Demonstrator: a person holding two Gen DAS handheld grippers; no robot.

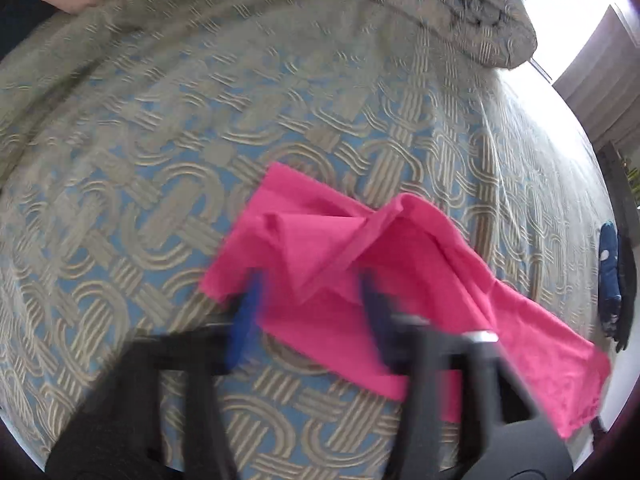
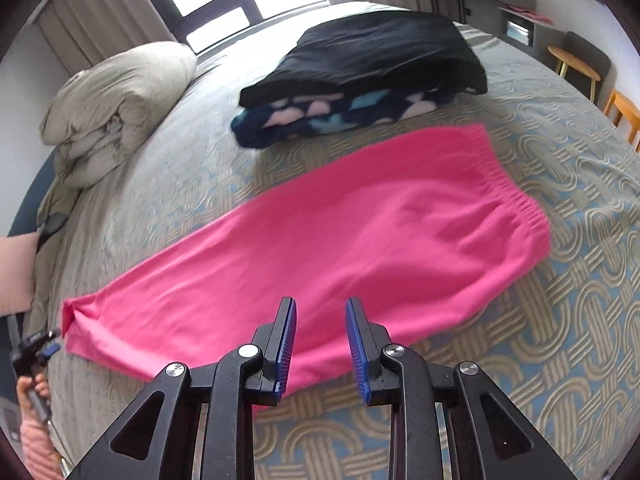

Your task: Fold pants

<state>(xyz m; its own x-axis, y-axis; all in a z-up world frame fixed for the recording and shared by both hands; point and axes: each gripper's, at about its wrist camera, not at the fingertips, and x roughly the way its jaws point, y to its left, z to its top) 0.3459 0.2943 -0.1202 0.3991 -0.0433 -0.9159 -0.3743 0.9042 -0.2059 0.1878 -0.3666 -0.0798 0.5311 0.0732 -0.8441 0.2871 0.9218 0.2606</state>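
A: Left side?
B: My left gripper is blurred; its blue pads stand apart over the crumpled leg end of the pink pants, and I see no pinch.
A: Where do the pants lie?
B: Flat on the patterned bedspread, leg end left, elastic waistband far right, near a folded dark pile.
A: Right side?
B: My right gripper has spread jaws above the pants' near edge, nothing between them.
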